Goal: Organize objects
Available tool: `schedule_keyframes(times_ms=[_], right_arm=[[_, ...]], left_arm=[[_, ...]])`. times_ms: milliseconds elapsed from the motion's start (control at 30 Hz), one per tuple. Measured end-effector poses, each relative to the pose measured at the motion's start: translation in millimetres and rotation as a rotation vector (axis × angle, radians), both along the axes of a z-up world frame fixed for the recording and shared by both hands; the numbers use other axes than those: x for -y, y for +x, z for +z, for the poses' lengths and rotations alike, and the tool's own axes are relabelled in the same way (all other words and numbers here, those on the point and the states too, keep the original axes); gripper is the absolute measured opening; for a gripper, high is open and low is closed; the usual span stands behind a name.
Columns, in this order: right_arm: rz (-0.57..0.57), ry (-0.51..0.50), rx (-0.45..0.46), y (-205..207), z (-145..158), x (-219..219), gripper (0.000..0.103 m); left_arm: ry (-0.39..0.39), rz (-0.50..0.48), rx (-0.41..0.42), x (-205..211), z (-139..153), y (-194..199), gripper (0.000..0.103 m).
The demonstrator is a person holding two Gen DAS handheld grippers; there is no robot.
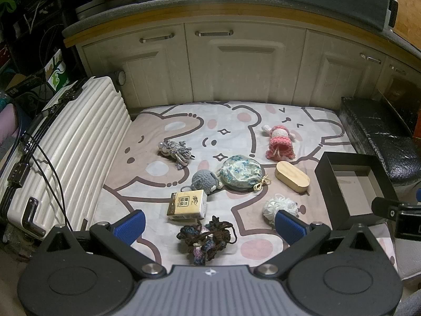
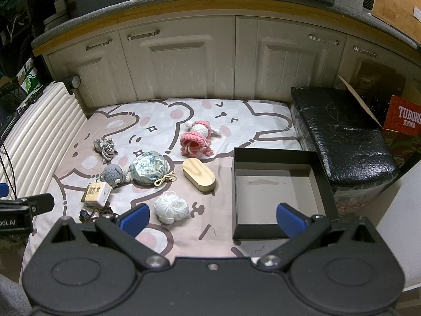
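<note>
1. Left wrist view: left gripper (image 1: 209, 223) jaws wide, holding nothing, above dark yarn tangle (image 1: 206, 238); tissue pack (image 1: 187, 205) just beyond on the cartoon sheet (image 1: 158, 181).
2. Right wrist view: right gripper (image 2: 212, 218) jaws wide, holding nothing; white yarn ball (image 2: 171, 208) near left finger, black box (image 2: 279, 192) at right.

Around the smooth, pale wooden block (image 2: 199, 175) lie crocheted yarn toys, a fluffy white yarn ball (image 2: 171, 208), a sheeny floral cloth pouch (image 2: 148, 168) and a matt black cardboard box (image 2: 279, 193).
</note>
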State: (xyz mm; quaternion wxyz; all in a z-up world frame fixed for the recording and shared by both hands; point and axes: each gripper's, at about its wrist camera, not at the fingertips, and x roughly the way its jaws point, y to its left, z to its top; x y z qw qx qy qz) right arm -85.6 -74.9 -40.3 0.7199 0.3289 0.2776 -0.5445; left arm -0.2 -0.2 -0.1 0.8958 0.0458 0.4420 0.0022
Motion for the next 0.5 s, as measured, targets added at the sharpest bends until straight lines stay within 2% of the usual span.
schedule_keyframes(times_ms=[500], right_arm=[[-0.007, 0.001, 0.0, 0.4, -0.4, 0.6, 0.103]], left_arm=[[0.001, -0.005, -0.001, 0.0, 0.0, 0.1, 0.103]])
